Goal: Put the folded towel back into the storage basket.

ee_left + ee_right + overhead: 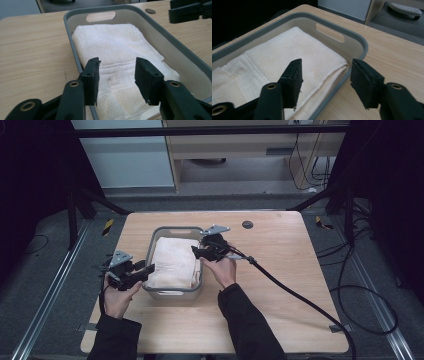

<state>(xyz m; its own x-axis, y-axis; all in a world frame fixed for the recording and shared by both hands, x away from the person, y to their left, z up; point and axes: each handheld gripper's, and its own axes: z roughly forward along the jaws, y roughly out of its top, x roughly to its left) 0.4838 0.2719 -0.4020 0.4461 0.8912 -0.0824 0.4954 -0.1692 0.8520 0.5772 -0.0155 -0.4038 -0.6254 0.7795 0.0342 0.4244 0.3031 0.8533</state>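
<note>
A light wooden counter (280, 285) carries everything, and the high view takes in its whole top along with the grey carpeted floor (50, 270) and metal rails around it. A small round dark grommet (247, 224) sits in the counter near its far edge, which the left gripper view also catches at its upper right.

Near the middle of the counter stands a grey plastic basin (176, 293) with slot handles in its short walls. The high view shows both short walls; the left gripper view looks down its length to the far handle slot (101, 16), and the right gripper view shows a slot (330, 32) from the side.

Inside the basin lies a folded cream towel (173, 262), covering most of the bottom. Only the gripper views bring out its terry texture, a woven band across it and the stacked folded edges against the basin wall.

The person's dark sleeves come in from the bottom. The left gripper (117, 75) hangs at the basin's near left corner, jaws spread apart over the towel's end and holding nothing, one jaw outside the rim. The right gripper (325, 80) is at the basin's right side, jaws likewise spread and holding nothing, straddling the rim. A thick black cable (300, 297) trails from it across the counter.
</note>
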